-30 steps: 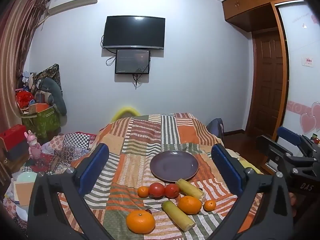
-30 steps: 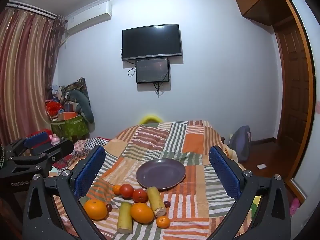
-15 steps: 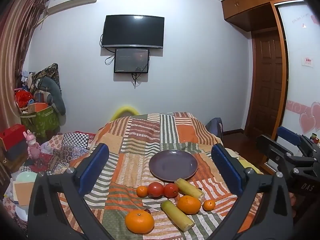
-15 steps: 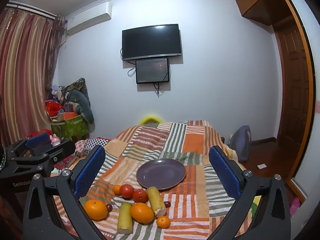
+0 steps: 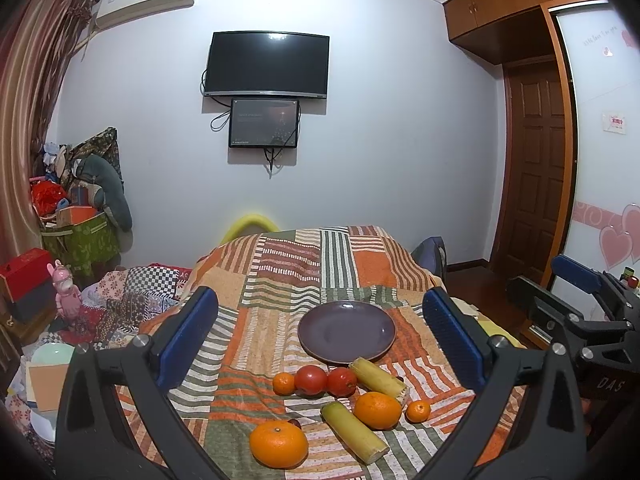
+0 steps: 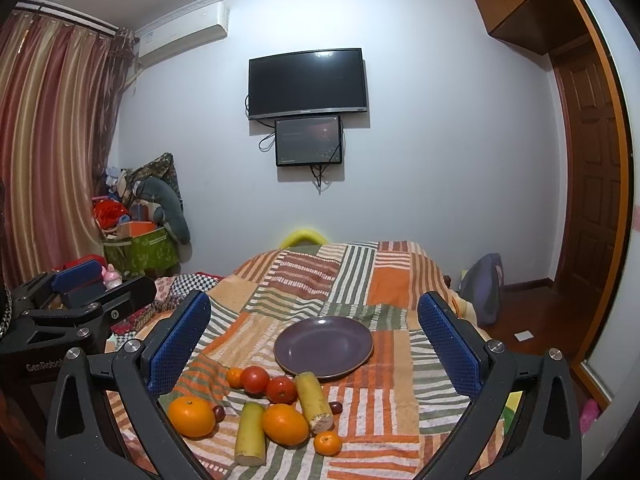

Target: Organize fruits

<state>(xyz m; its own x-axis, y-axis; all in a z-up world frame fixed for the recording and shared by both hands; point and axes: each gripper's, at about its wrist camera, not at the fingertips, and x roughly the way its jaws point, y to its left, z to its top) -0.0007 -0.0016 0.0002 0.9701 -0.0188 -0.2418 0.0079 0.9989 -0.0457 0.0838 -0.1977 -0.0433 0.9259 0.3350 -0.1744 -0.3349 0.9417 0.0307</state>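
Observation:
An empty purple plate (image 5: pixel 346 330) (image 6: pixel 324 347) lies on the patchwork cloth. In front of it lie several fruits: two red tomatoes (image 5: pixel 311 379) (image 6: pixel 255 379), a large orange (image 5: pixel 279 443) (image 6: pixel 191 416), a second orange (image 5: pixel 377 409) (image 6: pixel 285 423), small mandarins (image 5: pixel 418 411) (image 6: pixel 327 443) and two yellow-green cane pieces (image 5: pixel 354 431) (image 6: pixel 313 400). My left gripper (image 5: pixel 320 340) is open and empty, held above the near fruits. My right gripper (image 6: pixel 314 344) is open and empty too, to the right of the left one.
The cloth-covered table (image 5: pixel 288 268) drops off at the far edge and both sides. A green bin of clutter (image 5: pixel 80 236) stands at the left wall. A brown door (image 5: pixel 532 172) is at the right. A TV (image 5: pixel 267 65) hangs on the far wall.
Both grippers stay open and almost still. The left wrist view has shifted only slightly; the fruits and plate have not moved.

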